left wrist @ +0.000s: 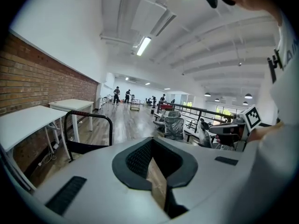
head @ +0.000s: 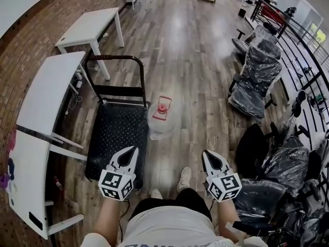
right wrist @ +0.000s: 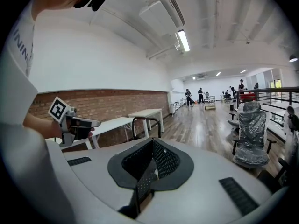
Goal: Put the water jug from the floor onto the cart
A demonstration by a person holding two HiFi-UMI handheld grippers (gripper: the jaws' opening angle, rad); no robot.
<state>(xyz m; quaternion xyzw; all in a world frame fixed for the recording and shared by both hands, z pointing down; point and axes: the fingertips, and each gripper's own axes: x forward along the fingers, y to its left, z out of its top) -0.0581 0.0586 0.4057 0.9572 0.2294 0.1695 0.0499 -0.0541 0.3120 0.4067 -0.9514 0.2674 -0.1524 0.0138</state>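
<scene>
In the head view, the clear water jug (head: 161, 119) with a red cap stands on the wooden floor beside the right front corner of the cart. The cart's black platform (head: 117, 138) is bare, and its black handle (head: 116, 59) rises at the far end. My left gripper (head: 132, 150) hovers over the platform's near right corner with its jaws together, holding nothing. My right gripper (head: 206, 154) is over the floor to the right of the jug, also shut and holding nothing. Both grippers are short of the jug. The gripper views show the cart handle (left wrist: 88, 116) (right wrist: 145, 121) but not the jug.
White tables (head: 49, 89) line the brick wall at the left. Plastic-wrapped office chairs (head: 255, 76) and a black railing (head: 303, 60) crowd the right side. My shoes (head: 184, 178) stand just behind the jug. People move about far down the hall.
</scene>
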